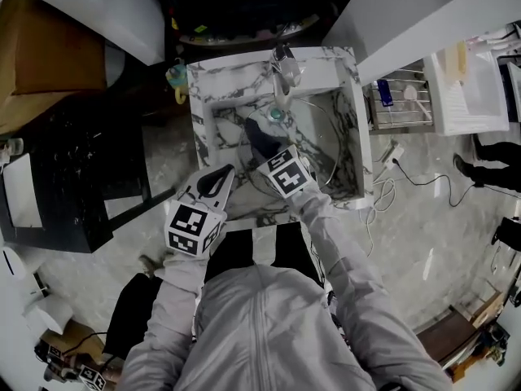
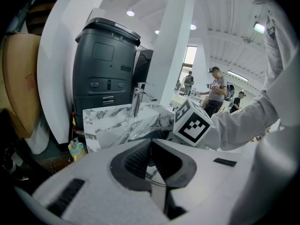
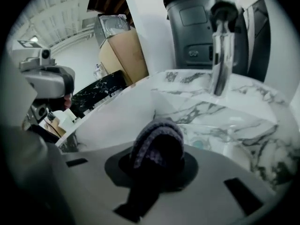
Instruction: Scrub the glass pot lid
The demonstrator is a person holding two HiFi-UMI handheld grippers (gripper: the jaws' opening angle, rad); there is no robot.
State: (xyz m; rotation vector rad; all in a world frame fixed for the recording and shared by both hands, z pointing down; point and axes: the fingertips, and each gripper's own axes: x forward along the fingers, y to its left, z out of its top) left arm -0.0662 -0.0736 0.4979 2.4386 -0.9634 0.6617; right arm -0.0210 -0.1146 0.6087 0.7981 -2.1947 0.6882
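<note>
Glass is hard to pick out, but the left gripper view shows it: our left gripper (image 2: 151, 149) has its jaws pressed together on the thin rim of the glass pot lid (image 2: 152, 173), and the marble pattern shows through the pane between them. We judge that this edge grip leaves the lid's broad face free for rubbing. From the head view, we hold the lid over the near left part of the marble sink (image 1: 203, 80), probably so that drips fall into the basin and not on the floor. How far the lid tilts we cannot tell. Our right gripper (image 3: 157, 161) is clamped on a dark knitted scrubbing cloth (image 3: 157, 142), which bulges out past the jaw tips so that soft cloth, not hard jaw, would meet the glass. That gripper sits just right of the left one and points toward the far wall of the basin, below the faucet (image 3: 219, 55). No water appears to run. We would say the scrubbing is either under way or about to start.
</note>
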